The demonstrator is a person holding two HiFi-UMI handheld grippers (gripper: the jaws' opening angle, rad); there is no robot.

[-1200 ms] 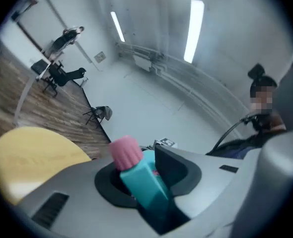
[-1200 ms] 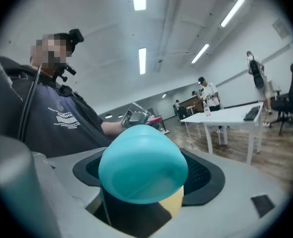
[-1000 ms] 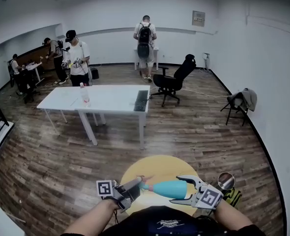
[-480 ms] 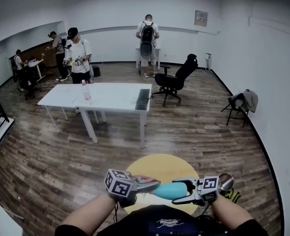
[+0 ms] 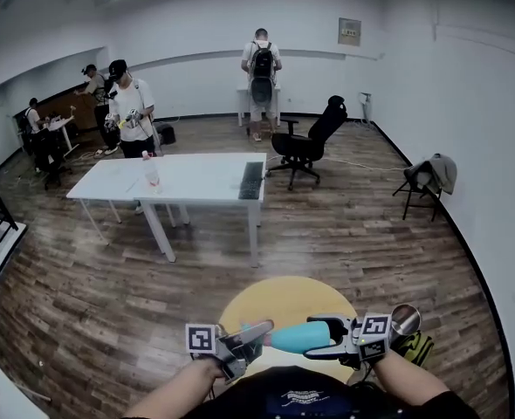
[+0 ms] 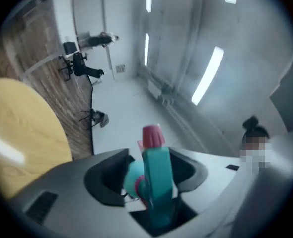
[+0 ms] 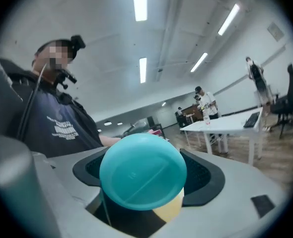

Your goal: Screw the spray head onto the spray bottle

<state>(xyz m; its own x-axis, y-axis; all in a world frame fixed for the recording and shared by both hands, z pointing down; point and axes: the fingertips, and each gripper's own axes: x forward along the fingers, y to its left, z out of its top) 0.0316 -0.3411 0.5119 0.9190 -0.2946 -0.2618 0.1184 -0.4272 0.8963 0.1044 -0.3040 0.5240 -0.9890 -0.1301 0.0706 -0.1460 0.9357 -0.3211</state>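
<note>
Apparently level, right gripper point(image 5: 315, 339) on bottle point(image 5: 289, 338)

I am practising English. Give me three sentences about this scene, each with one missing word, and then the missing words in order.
1. The right gripper is shut on the teal ___.
2. In the head view, a round ___ table shows beneath it.
3. A black ___ lies on the long white table.

Missing words: bottle; yellow; keyboard.
</note>
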